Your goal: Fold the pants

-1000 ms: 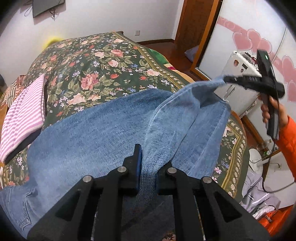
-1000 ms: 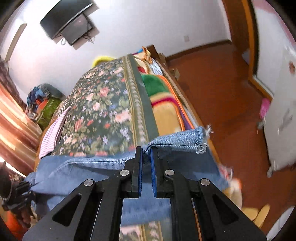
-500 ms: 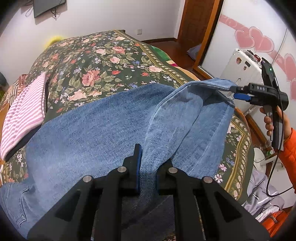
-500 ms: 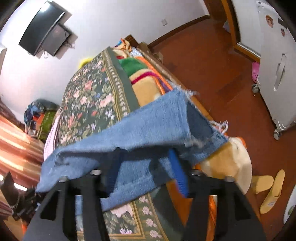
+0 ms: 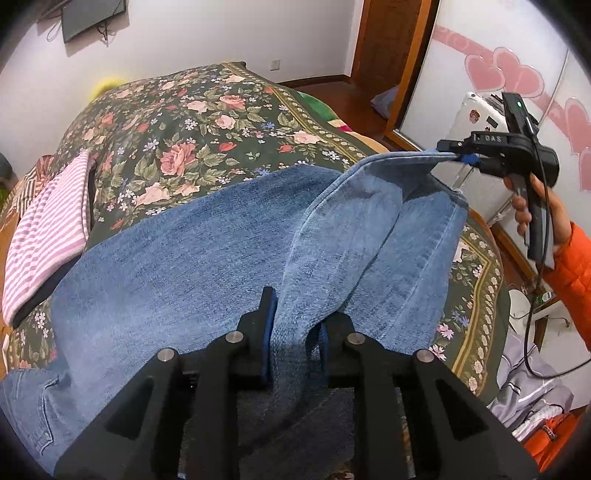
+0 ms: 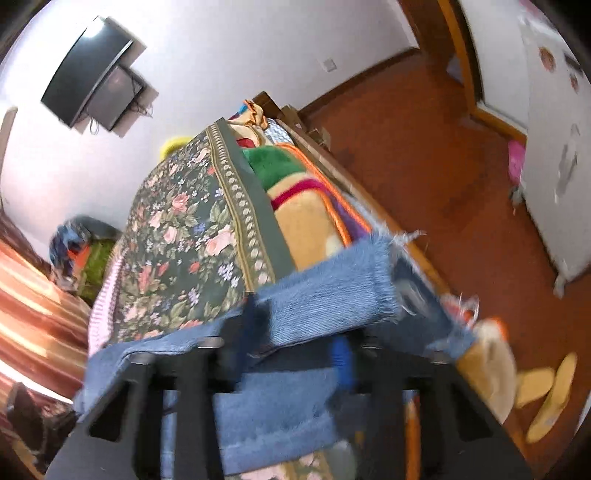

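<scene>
Right now the jeans [image 5: 207, 266] lie spread across the near end of the bed [image 5: 207, 122], their long axis running crosswise over the flowered bedspread, with the waist and a back pocket at the left edge of the bed and the leg ends toward its right edge. One leg is lifted off the other into a raised ridge of denim.

Near the foot of the bed, the left gripper [image 5: 293, 332] has its jaws clenched on a fold of that raised leg. Out past the bed's right edge, the right gripper [image 5: 456, 155] is held by a hand [image 5: 543, 206] in an orange sleeve, and its jaws pinch the frayed hem, holding it stretched in the air above the bedspread. In the right wrist view the picture is blurred, the hem [image 6: 354, 284] draped over the right gripper's fingers [image 6: 341, 360].

Beside the jeans, toward the bed's left edge, lies a pink striped garment [image 5: 44, 229]. Beyond the head of the bed a dark television [image 5: 92, 16] hangs on the white wall. Right of the bed the floor is reddish wood, with a pair of yellow slippers [image 6: 546, 391] on it, and a wardrobe door bears pink hearts [image 5: 502, 70].
</scene>
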Available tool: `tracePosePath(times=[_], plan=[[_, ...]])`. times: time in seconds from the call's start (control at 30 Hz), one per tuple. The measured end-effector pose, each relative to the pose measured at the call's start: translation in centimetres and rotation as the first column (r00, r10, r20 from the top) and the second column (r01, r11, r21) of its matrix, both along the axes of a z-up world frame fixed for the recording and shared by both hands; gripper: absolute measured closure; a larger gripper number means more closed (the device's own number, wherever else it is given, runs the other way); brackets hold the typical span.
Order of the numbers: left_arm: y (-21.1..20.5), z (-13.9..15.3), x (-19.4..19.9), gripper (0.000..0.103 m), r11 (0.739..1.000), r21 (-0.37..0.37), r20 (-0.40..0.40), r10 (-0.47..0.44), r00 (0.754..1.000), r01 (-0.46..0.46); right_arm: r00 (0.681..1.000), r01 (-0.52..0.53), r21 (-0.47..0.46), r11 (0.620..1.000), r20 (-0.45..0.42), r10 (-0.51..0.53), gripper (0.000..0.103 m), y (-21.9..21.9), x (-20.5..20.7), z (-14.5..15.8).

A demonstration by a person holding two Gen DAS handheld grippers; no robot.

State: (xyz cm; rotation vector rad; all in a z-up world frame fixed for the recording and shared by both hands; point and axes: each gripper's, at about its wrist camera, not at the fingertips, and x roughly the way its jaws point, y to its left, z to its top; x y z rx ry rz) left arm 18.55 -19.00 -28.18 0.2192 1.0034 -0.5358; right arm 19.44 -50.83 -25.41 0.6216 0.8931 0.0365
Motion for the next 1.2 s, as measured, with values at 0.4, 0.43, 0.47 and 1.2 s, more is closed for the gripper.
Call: tracePosePath(times=[0.4, 0.43, 0.47, 1.2], plan=[[0.9, 2.6, 0.0, 0.085, 0.999, 0.001, 0.048, 0.048, 0.998, -0.048, 0.956, -0.108, -0.168, 0.98, 0.254, 0.149, 0.094, 0.8, 1.6, 10.5], [1.1, 3.1, -0.1, 0.085, 0.999, -0.011, 0.056, 0.051, 0.997, -0.051, 0.95, -0.105, -0.182, 0.978, 0.274, 0.153, 0.094, 0.7, 1.3, 11.2], [1.2, 3.5, -0.2, 0.085, 0.998, -0.022, 0.058, 0.053, 0.997, -0.052, 0.946, -0.106, -0.191, 0.976, 0.284, 0.158, 0.094, 0.6, 1.2, 11.4], [2.9, 4.6, -3.5, 0.043, 0.997, -0.025, -0.021, 0.066, 0.998, -0.067, 0.996, -0.04, -0.036, 0.999, 0.073, 0.042, 0.094, -4.0, -1.9, 0.8]])
